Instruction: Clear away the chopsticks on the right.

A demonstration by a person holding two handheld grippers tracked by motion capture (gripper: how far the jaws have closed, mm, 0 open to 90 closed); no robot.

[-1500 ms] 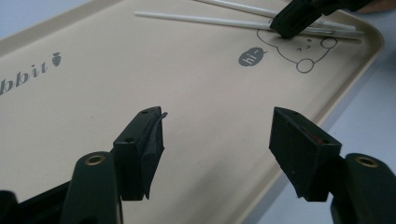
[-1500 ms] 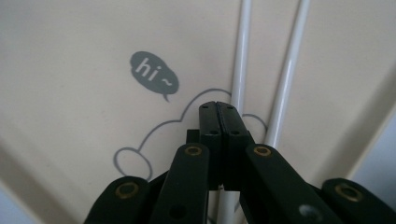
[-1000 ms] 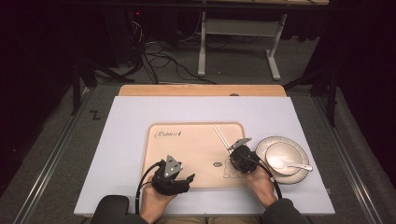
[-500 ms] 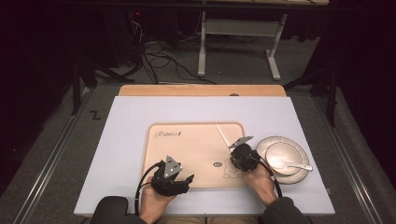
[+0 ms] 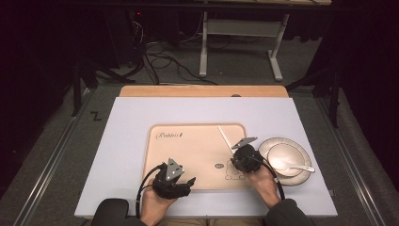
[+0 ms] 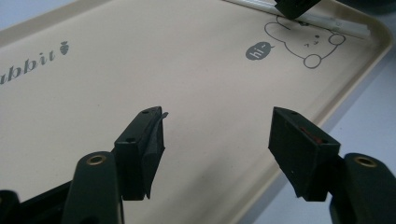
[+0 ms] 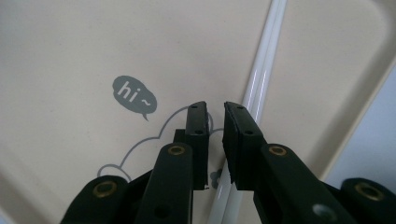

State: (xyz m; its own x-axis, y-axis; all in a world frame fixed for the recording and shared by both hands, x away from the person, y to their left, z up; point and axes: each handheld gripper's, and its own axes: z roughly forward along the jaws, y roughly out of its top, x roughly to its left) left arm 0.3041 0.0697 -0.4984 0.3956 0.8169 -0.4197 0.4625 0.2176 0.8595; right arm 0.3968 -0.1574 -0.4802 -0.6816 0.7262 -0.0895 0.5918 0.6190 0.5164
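While the right hand-held gripper [image 7: 215,109] has just been opening, its jaws stand narrowly parted, nothing between them, above the white chopsticks [image 7: 261,79] lying on the tray [image 5: 188,146] at right of centre, apparently just released; the left hand-held gripper [image 6: 215,126] waits wide open.

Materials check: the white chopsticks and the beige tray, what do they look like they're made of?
Chopsticks: likely glossy plastic or melamine; smooth white, with a bright streak of reflected light along their length. Tray: probably matte plastic or bamboo-fibre composite; even beige, no glare, faint speckle, molded raised rim, printed grey cartoon. The pictures don't settle either for sure.
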